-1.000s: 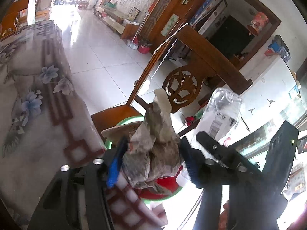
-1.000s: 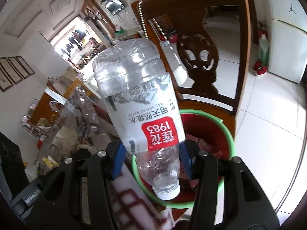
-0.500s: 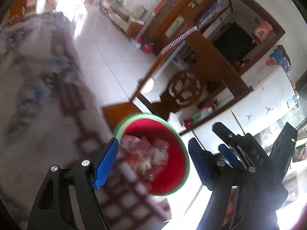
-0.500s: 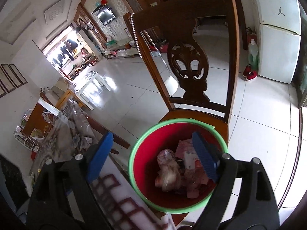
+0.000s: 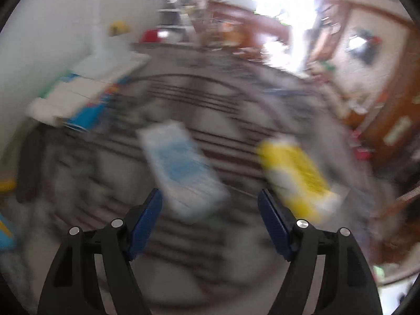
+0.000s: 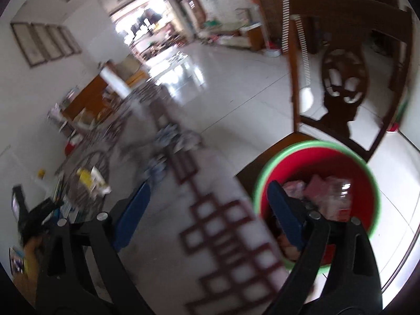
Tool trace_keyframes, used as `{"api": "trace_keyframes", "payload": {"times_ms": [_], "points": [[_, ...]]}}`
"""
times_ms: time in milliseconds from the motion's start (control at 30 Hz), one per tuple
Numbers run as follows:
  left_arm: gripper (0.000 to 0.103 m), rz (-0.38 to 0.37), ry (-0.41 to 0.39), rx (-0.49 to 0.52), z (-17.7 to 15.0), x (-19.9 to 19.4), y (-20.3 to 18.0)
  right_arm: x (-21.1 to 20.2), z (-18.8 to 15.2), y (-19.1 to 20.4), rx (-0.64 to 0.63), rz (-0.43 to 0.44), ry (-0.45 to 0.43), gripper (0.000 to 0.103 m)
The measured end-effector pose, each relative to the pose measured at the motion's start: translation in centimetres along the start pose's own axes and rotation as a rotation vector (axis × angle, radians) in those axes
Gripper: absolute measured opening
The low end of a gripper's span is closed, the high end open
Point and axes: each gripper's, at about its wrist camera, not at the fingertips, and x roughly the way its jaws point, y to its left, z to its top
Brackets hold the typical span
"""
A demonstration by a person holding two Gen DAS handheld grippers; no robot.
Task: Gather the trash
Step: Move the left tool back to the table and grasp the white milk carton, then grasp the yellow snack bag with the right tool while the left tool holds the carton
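Opening right gripper [image 6: 207, 210] empty, left gripper [image 5: 210, 210] seemingly empty

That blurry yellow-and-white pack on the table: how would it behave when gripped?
The yellow-and-white pack looks like a soft pouch lying flat, so probably light and squashy. Unlikely to roll. Its wrapper may be slippery, though blur hides the surface.

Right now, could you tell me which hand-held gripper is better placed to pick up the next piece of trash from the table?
Left. The left hand-held gripper, open and empty, faces the blue-and-white packet. The right hand-held gripper, opening and empty, is by the red bin.
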Motion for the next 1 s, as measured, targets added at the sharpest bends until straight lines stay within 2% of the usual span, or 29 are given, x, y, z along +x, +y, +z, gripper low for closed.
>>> {"api": "trace_keyframes", "payload": {"times_ms": [100,200,333,400,467,567,600,667,733,833,1000], "points": [[0.072,0.051,0.087,-0.047,2.2,3.1,2.4,0.7,-0.2,1.5,-0.027,0.014,0.015,0.089],[0.086,0.061,0.117,-0.069,3.1,4.9,2.5,1.2,-0.2,2.2,-0.024,0.024,0.029,0.089],[0.087,0.045,0.157,-0.068,4.2,6.7,1.4,1.6,-0.4,2.3,-0.021,0.028,0.042,0.089],[0.087,0.060,0.179,-0.058,4.4,7.2,1.4,1.7,-0.5,2.4,-0.027,0.024,0.050,0.089],[0.086,0.096,0.191,-0.033,4.5,7.8,1.1,1.8,-0.7,2.5,-0.028,0.024,0.055,0.089],[0.085,0.080,0.208,0.017,4.1,8.2,0.5,1.9,-0.7,2.9,-0.034,0.028,0.063,0.089],[0.083,0.069,0.205,0.038,3.8,8.1,0.3,2.0,-0.8,3.0,-0.040,0.026,0.065,0.089],[0.071,0.060,0.189,0.067,3.3,7.5,0.0,2.1,-0.8,3.2,-0.048,0.024,0.069,0.089],[0.036,0.036,0.189,0.080,2.7,6.8,-0.1,2.3,-1.0,3.5,-0.058,0.022,0.077,0.089],[0.036,-0.036,0.181,0.111,1.3,5.0,0.2,2.7,-1.3,4.1,-0.085,0.013,0.097,0.089],[0.036,-0.065,0.142,0.238,-2.9,0.6,1.7,3.3,-1.9,5.3,-0.127,0.016,0.124,0.089]]}}
